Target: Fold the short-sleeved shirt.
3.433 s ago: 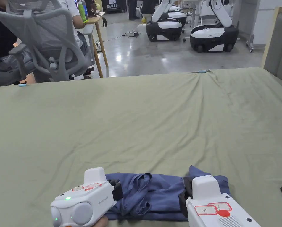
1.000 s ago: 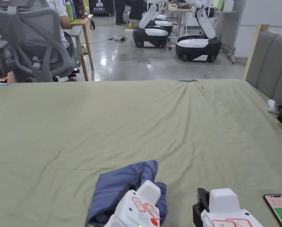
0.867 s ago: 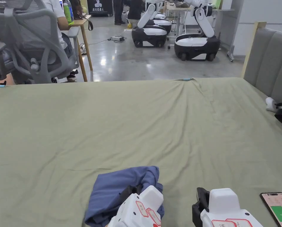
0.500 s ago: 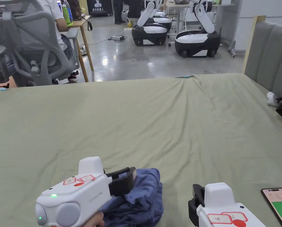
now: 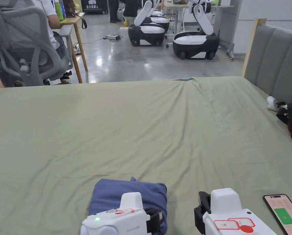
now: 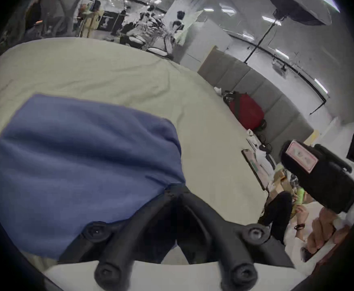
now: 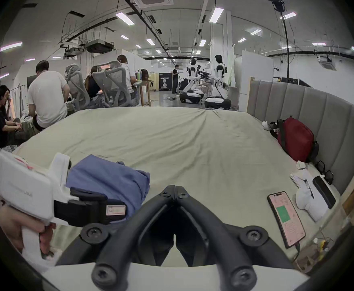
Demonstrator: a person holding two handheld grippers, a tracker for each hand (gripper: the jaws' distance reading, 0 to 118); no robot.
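Shirt [image 5: 128,194], blue, lies folded into a compact bundle on the sheet [image 5: 142,122] near my edge in the head view; my left gripper [image 5: 153,221] sits at its near right corner and my right gripper [image 5: 200,211] hangs just beside it over bare sheet, with a phone [image 5: 280,212] further right. In the left gripper view the shirt [image 6: 77,169] is a plump pad, and my jaws meet at the tips right at its near corner [image 6: 175,187]; I cannot tell whether any cloth is caught between them, though they look together and empty. In the right gripper view my right gripper [image 7: 175,187] has its jaws together on nothing, above the sheet, with the shirt [image 7: 109,182] to its left and the left gripper [image 7: 100,209] against the bundle's near side. I judge the folding is at its last step: the next move calls for lifting both tools clear without dragging the top layer, or a light press to flatten it
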